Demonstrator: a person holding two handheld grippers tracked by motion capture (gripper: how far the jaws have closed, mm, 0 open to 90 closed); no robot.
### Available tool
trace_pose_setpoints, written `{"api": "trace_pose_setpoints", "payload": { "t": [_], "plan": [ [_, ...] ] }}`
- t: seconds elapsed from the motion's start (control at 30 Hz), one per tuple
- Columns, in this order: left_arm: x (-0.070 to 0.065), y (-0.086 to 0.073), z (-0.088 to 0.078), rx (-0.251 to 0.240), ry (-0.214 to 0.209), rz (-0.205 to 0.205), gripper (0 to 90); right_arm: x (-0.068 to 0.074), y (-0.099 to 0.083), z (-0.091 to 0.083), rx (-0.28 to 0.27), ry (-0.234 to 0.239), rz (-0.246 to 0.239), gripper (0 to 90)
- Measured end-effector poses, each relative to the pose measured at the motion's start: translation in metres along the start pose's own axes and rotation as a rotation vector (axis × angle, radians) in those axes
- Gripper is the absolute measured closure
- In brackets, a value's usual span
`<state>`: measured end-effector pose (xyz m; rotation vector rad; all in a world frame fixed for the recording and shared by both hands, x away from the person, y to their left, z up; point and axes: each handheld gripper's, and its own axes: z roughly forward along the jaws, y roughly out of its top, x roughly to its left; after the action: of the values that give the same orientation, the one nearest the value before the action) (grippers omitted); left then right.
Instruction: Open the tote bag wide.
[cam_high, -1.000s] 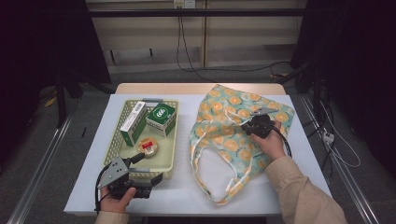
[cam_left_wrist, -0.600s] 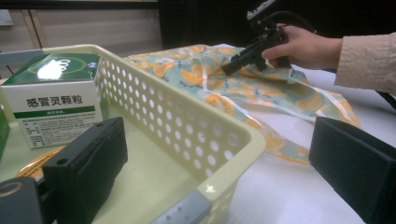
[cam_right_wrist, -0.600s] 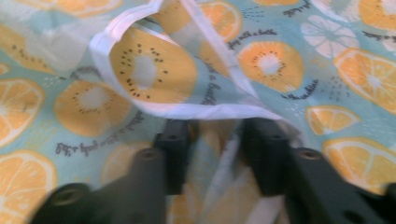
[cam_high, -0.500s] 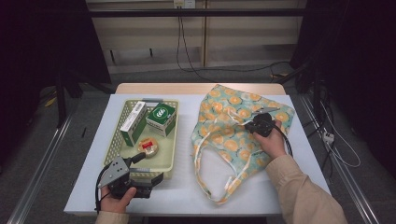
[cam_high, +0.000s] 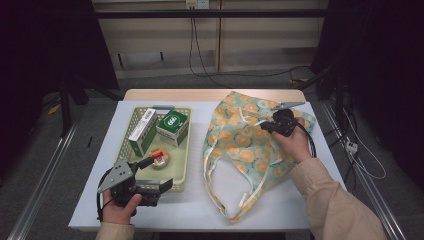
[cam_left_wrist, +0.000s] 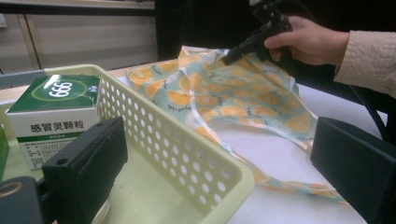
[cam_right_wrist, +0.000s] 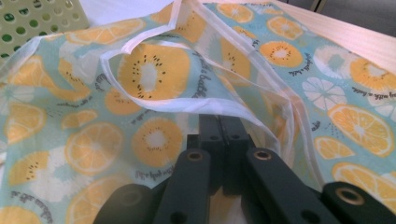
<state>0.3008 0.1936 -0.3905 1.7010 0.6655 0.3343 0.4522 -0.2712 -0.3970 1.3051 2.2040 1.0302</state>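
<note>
Fabric of the bag is pinched by the closed right hand-held gripper; it could be lost if tugged sharply.

You're working with the bag, a thin cloth tote printed with orange and kiwi slices on pale blue-green, edged in white. In the high view it lies mostly flat on the white table, filling the stretch from about 12 o'clock round to 5 o'clock of the table's middle, just beside the basket's right wall. Its two long handles loop toward you at 6 o'clock, with bare table showing inside the loop. Its top edge near 1 o'clock is lifted off the surface, rumpled and folded over, so the opening gapes a little there.
</note>
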Motion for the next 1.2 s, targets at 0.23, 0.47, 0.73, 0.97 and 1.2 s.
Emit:
{"api": "trace_pose_setpoints", "payload": {
  "t": [0.23, 0.47, 0.73, 0.97, 1.2],
  "plan": [
    [0.013, 0.022, 0.002, 0.035, 0.018, -0.002, 3.6, -0.001, 0.012, -0.004, -0.020, 0.003, 0.015, 90.0],
    [0.035, 0.043, 0.010, 0.080, 0.040, -0.005, 4.5, 0.002, 0.016, -0.008, -0.027, 0.001, 0.007, 90.0],
    [0.056, 0.051, 0.028, 0.174, 0.046, -0.010, 5.1, 0.000, 0.017, -0.011, -0.038, -0.002, 0.027, 90.0],
    [0.073, 0.046, 0.040, 0.223, 0.058, -0.023, 6.9, -0.001, 0.023, -0.014, -0.045, -0.004, 0.034, 90.0],
    [0.080, 0.040, 0.054, 0.286, 0.045, -0.022, 6.7, -0.003, 0.027, -0.012, -0.048, -0.014, 0.047, 90.0]
  ]
}}
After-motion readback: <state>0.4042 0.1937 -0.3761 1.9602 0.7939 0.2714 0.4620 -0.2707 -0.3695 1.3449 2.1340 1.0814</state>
